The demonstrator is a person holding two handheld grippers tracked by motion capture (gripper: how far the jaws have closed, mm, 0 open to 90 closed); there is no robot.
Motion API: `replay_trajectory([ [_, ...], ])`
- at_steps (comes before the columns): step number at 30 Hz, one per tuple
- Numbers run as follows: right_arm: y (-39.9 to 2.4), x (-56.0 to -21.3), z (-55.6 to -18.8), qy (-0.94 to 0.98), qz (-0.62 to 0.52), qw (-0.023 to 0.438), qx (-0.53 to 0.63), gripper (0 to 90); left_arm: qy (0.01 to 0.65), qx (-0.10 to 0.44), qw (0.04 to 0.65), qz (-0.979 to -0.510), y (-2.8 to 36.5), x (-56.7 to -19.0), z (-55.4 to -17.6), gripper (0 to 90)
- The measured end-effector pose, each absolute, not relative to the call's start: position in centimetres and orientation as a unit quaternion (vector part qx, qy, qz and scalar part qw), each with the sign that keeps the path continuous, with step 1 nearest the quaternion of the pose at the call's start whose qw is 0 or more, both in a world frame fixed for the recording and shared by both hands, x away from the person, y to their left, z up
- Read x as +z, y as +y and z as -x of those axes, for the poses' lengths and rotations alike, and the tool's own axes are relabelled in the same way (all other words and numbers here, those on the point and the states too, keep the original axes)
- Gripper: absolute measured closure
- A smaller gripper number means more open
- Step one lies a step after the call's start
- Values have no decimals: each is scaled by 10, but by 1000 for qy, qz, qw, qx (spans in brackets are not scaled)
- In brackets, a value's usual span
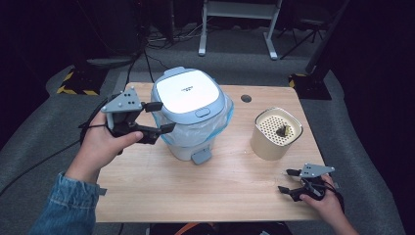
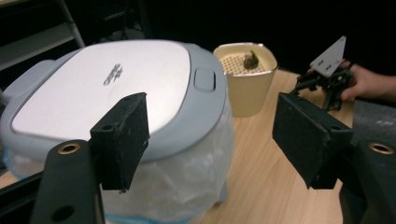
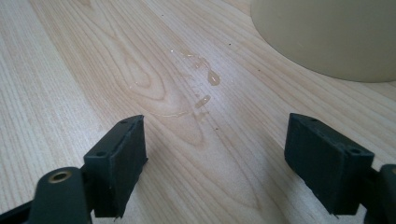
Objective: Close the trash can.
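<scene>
Pale blue and white plastic is what I am looking at: one lidded bin (image 1: 192, 113), lined with a thin bag (image 1: 220, 126), is standing on the far left half of the wooden surface (image 1: 195, 188). My left gripper (image 1: 157, 117) is hovering just beside its left flank, jaws spread wide with nothing between them, so I am holding nothing there. My right gripper (image 1: 288, 181) is resting low at the near right corner, jaws likewise parted and empty over bare wood, where a few small wet drops (image 3: 205, 88) are glistening. I am judging the bin to be light and hollow, its shell stiff but smooth and likely slippery, while the liner is soft, crinkly and easy to tear or drag loose. I am thinking the lid's rim or the small push-button (image 1: 201, 112) at the lid's near edge is the safest place to work, not the bag. Counting: one bin, one liner, one foot pedal (image 1: 200, 156) at its base, one cream perforated-top container (image 1: 275, 133) well to the right with one small dark scrap (image 1: 283, 130) sitting on it, and two grippers.
</scene>
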State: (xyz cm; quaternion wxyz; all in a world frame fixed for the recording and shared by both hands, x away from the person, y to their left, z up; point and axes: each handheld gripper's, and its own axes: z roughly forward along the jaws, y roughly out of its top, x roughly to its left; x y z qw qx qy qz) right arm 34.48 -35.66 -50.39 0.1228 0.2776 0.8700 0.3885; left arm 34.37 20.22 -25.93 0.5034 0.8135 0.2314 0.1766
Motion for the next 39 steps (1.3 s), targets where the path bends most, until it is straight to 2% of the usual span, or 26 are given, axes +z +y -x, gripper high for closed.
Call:
replay_trajectory([
  [10, -357, -504, -347, 871, -272, 121, 390, 210, 256, 193, 478, -818, 222, -284, -311, 265],
  [20, -354, -504, -350, 871, -273, 121, 389, 209, 256, 171, 487, -817, 233, -319, -288, 251],
  [39, -354, -504, -350, 871, -273, 121, 389, 209, 289, 148, 482, -814, 255, -411, -285, 236],
])
